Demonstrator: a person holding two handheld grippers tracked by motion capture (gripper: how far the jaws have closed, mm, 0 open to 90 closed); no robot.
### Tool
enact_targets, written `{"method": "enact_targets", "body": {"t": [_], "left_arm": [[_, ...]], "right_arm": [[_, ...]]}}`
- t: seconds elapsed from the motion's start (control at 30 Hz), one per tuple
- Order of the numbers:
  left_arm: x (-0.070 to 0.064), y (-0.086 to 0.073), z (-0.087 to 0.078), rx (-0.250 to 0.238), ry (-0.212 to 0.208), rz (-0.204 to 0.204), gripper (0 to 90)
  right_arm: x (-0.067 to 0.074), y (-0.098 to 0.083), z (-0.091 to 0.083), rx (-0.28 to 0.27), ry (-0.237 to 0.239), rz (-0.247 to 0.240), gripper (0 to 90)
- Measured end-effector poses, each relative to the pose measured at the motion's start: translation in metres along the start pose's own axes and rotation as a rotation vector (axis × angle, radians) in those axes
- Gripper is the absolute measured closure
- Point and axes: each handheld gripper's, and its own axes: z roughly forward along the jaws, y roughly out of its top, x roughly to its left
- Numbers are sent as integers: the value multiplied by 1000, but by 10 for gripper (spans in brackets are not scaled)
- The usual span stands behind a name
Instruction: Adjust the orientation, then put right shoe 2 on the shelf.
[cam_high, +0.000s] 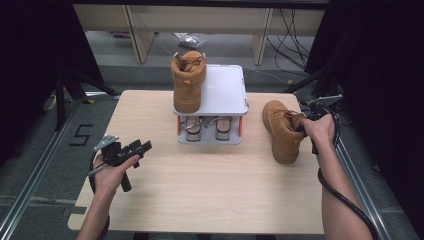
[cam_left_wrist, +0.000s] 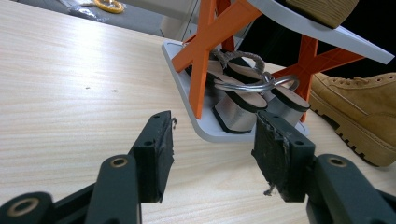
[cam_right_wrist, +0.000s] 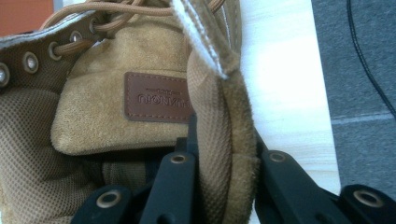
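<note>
At the right edge of the table, I have the right gripper (cam_high: 306, 123) clamped on the padded collar of the loose tan boot (cam_high: 281, 131), one jaw inside the opening and one outside, as the right gripper view shows at the collar (cam_right_wrist: 219, 140). That boot lies on the tabletop just right of the small two-level shoe rack (cam_high: 226, 87). Its partner boot (cam_high: 188, 80) stands upright on the left half of the rack's white top shelf, and a pair of heeled sandals (cam_left_wrist: 243, 100) sits on the lower shelf.

I judge the step in hand to be lifting the loose boot onto the free right half of the top shelf. To do it well:

1. Confirm the grip is deep on the collar, not on the tongue or laces, before lifting.
2. Lift straight up until the sole clears the shelf edge; the boot will likely swing toe-down, so move slowly.
3. Set the sole flat beside the partner boot without nudging it.

My left gripper (cam_high: 127, 150) rests low over the left side of the table with its jaws wide and nothing between them. I keep it clear of the rack.
</note>
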Motion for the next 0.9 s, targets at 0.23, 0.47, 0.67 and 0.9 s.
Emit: {"method": "enact_targets", "body": {"t": [0.23, 0.47, 0.67, 0.9], "left_arm": [[-1, -1, 0, -2, -8, -3, 469], [1, -2, -4, -3, 3, -8, 468], [2, -3, -5, -3, 10, -10, 465], [-1, -4, -2, 2, -8, -3, 465]], "right_arm": [[-1, -2, 0, -1, 31, 60, 816], [-8, -1, -4, -5, 84, 107, 823], [-13, 1, -9, -31, 138, 113, 824], [-20, -1, -11, -57, 210, 175, 828]]}}
